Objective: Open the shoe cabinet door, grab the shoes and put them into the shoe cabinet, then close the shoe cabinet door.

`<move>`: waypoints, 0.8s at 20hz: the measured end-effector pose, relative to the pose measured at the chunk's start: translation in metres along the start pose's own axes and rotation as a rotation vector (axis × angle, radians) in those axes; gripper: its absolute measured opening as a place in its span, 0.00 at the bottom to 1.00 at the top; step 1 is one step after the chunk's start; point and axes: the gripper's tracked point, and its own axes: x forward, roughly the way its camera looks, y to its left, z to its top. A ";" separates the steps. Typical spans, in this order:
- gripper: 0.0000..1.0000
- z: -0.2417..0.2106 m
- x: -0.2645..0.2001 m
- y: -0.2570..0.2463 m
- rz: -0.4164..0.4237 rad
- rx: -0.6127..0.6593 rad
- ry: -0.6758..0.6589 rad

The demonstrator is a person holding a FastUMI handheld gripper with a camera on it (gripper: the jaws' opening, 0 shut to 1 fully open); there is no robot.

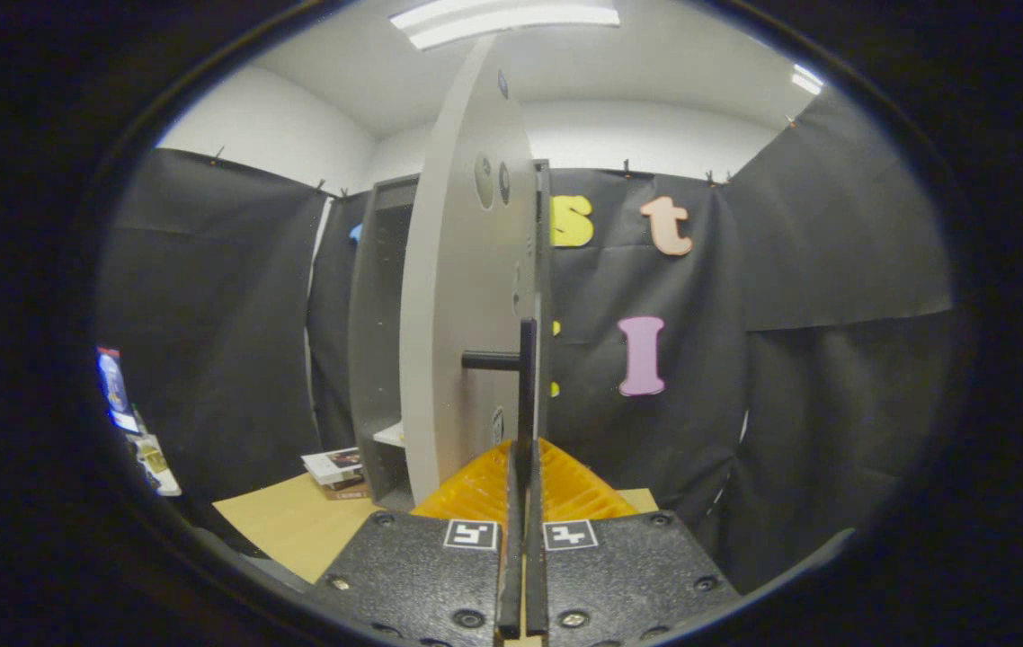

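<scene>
The grey shoe cabinet point(381, 296) stands just ahead on a wooden table, its interior and a pale shelf point(392, 435) showing on the left. Its door point(462, 296) is swung partly open and I see it nearly edge-on. A black handle point(526, 377) sticks out from the door on a short stub, and its vertical bar runs down between my fingers. My gripper point(525, 467) is shut on that bar, one finger pressing on each side.
A short stack of books point(336, 469) lies on the wooden table point(296, 526) left of the cabinet's foot. The black cloth wall closes in behind and to the right. Some small items point(147, 454) sit at the far left.
</scene>
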 end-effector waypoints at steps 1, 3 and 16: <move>0.05 0.000 -0.001 -0.005 0.013 0.011 -0.002; 0.05 -0.004 -0.005 0.007 0.061 0.034 0.003; 0.97 -0.032 -0.092 0.089 0.017 0.016 -0.123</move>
